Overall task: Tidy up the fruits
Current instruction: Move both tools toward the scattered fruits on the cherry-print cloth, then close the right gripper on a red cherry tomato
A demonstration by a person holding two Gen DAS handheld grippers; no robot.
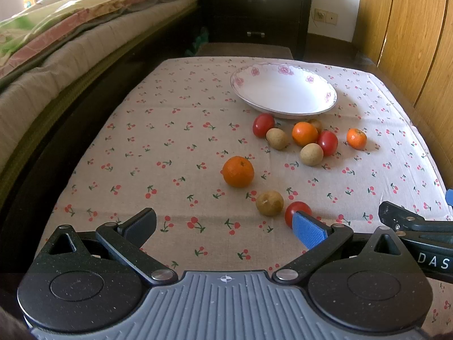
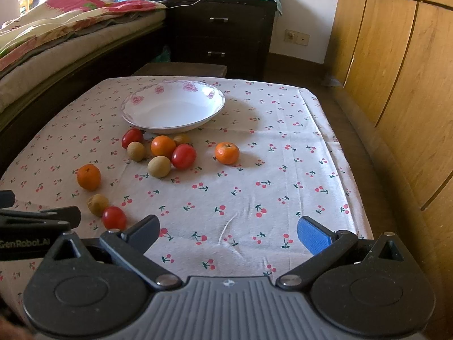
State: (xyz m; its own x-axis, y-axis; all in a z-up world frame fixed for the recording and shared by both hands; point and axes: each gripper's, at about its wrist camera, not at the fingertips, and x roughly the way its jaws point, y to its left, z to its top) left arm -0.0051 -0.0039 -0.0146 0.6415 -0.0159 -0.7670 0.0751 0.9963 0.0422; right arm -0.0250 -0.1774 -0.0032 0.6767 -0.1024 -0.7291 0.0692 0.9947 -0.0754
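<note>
Small round fruits lie scattered on a cherry-print cloth-covered table (image 2: 283,147): three glossy orange mandarins (image 1: 238,171), three shiny red tomatoes (image 1: 327,142) and several dull tan-brown longans (image 1: 269,203), most clustered just before a shallow white flower-rimmed ceramic bowl (image 1: 283,90). The left gripper (image 1: 223,226) and right gripper (image 2: 228,231) hover above the near edge, jaws spread wide, holding nothing. Bare cloth stretches toward the table's right edge beside a wooden wardrobe (image 2: 396,70).

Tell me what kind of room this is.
Most likely a bedroom: a bed with a floral quilt, a dark nightstand beside it, and wooden wardrobe doors along the right.
</note>
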